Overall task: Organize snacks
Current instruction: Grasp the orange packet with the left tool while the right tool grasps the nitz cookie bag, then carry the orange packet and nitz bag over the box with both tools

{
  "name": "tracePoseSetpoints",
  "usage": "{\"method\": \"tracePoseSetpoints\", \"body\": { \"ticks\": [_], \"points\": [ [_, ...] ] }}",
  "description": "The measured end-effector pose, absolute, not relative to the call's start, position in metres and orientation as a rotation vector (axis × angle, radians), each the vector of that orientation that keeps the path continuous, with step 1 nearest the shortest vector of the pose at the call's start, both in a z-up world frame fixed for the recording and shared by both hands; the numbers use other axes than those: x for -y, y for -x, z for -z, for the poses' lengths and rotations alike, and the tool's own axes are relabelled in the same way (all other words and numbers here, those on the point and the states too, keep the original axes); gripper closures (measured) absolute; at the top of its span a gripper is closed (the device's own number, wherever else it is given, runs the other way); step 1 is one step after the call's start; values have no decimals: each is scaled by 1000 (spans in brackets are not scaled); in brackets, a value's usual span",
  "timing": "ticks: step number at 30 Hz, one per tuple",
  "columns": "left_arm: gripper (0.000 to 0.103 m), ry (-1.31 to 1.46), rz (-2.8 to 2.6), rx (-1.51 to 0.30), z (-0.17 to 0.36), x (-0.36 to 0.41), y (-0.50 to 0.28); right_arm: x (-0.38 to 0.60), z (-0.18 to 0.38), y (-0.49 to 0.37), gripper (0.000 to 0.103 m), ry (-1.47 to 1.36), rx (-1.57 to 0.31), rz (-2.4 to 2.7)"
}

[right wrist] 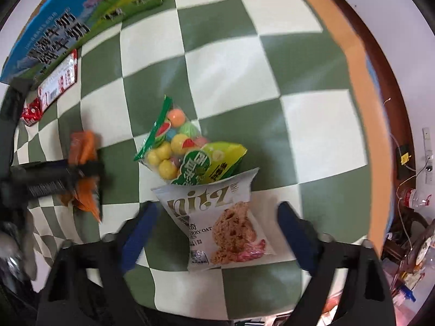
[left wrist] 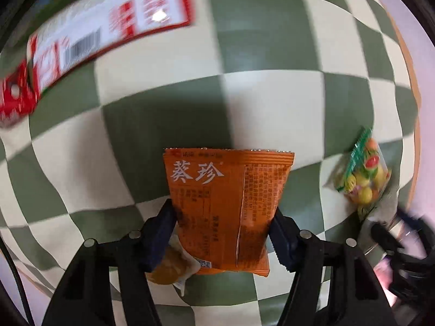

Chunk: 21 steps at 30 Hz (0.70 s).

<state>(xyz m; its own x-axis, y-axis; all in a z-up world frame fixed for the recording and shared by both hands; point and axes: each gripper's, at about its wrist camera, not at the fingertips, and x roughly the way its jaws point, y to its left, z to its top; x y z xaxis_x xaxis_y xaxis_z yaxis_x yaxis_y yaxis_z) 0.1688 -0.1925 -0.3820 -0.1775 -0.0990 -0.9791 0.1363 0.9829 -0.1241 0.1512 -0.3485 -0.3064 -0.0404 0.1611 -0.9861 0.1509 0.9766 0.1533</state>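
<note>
My left gripper (left wrist: 221, 233) is shut on an orange snack packet (left wrist: 225, 203) and holds it above the checkered cloth; a yellow snack piece in clear wrap (left wrist: 171, 269) shows under it. The same packet (right wrist: 84, 168) and left gripper (right wrist: 54, 179) show blurred in the right wrist view. My right gripper (right wrist: 217, 233) is open over a white oat cookie packet (right wrist: 223, 225) lying on the cloth between its fingers. A bag of coloured candy balls (right wrist: 171, 141) and a green-yellow packet (right wrist: 214, 163) lie just beyond it. The candy bag also shows in the left wrist view (left wrist: 364, 174).
A blue-green milk carton box (right wrist: 76, 24) stands at the far left, with a red-white packet (right wrist: 58, 81) beside it, also in the left wrist view (left wrist: 108, 32). The table's wooden edge (right wrist: 361, 81) runs on the right, with clutter beyond.
</note>
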Motion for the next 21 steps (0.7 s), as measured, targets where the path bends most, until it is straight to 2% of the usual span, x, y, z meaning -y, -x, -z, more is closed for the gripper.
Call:
{"method": "tracePoseSetpoints", "body": {
  "ticks": [7, 16, 21],
  "points": [
    [37, 6, 230, -1758, 391, 185, -173, 339, 327, -151, 34, -450, -1667, -64],
    [33, -84, 214, -1746, 393, 204, -177, 319, 344, -161, 21, -377, -1734, -88],
    [43, -82, 177, -1706, 387, 209, -161, 302, 347, -158, 21, -339, -1714, -67]
  ]
}}
